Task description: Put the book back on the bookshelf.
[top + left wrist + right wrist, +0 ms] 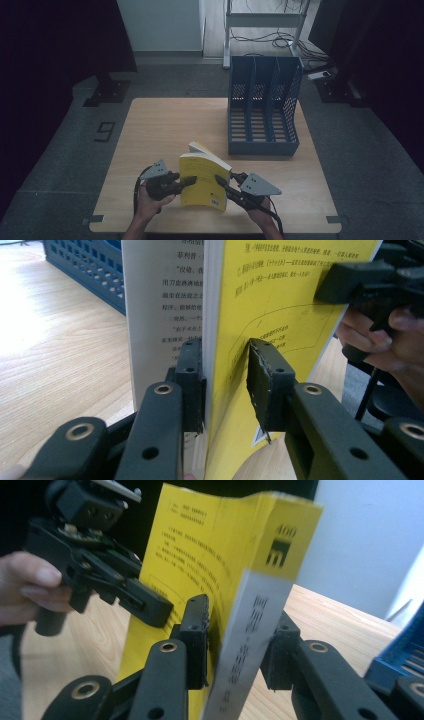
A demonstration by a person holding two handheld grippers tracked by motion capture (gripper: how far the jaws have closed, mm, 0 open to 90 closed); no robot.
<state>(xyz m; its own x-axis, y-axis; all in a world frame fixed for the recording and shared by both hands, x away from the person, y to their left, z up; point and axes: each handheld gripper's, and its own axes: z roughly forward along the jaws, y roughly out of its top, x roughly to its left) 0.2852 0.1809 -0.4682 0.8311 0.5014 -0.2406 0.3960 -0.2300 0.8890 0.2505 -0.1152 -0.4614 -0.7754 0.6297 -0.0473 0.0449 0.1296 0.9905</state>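
A yellow paperback book [202,182] stands upright on the wooden table [165,125], partly fanned open. My left gripper [189,181] grips its left edge. In the left gripper view its jaws [225,385] clamp the yellow cover [280,300] and a block of pages, and a printed page [160,315] splays off to the left. My right gripper [220,181] holds the other side. In the right gripper view its jaws [237,640] straddle the spine of the book [215,545], pads against both faces. The left gripper [150,607] shows beyond it, on the cover.
A blue three-slot file rack [263,107] stands at the table's back right, open side facing me, with its corner in the left gripper view [85,265]. Bare tabletop lies to the left and behind the book. Grey floor surrounds the table.
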